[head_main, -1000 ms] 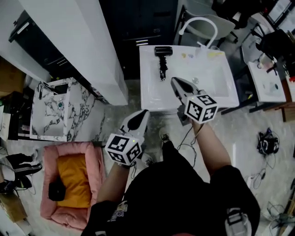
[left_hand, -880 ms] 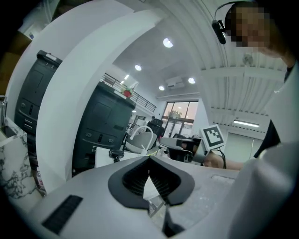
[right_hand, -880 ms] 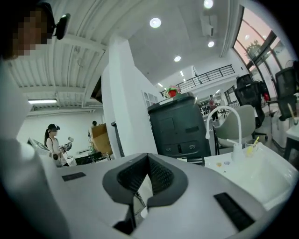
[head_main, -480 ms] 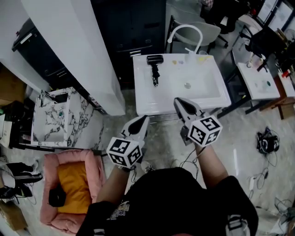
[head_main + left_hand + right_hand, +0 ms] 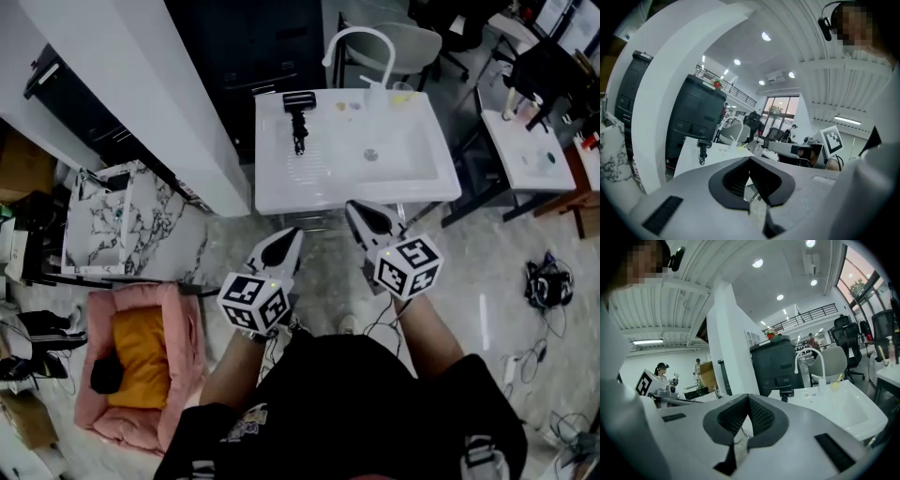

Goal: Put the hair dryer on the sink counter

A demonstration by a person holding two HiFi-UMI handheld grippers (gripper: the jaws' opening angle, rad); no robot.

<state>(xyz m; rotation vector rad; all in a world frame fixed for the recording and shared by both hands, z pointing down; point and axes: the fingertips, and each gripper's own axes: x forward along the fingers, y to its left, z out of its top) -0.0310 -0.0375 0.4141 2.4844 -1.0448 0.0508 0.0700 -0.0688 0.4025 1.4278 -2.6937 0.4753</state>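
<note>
- I am holding my left gripper low in front of me with its jaws pressed together. Its ribbed dark pads are meeting at the tip, and nothing is sitting between them.
- I am holding my right gripper just beside it and a little further forward. Its jaws are likewise pressed tight together on nothing.
- Both grippers are hanging over the pale floor on my side of the white sink counter and pointing toward it. The right tip is coming near the front edge, while the left is sitting further back.
- The black hair dryer is lying on that counter at the back left corner, left of the basin. Its head is lying toward the rear edge and its handle and cord are pointing toward me. It is well apart from both grippers.
- A white arched faucet is rising from the back of the counter, to the right of the hair dryer.
- A dark cabinet is standing behind the counter, and a broad white wall panel is running off to its left.
- On my left, a marble-patterned unit is standing by the wall panel. Nearer me, a pink pet bed with an orange cushion is lying on the floor.
</note>
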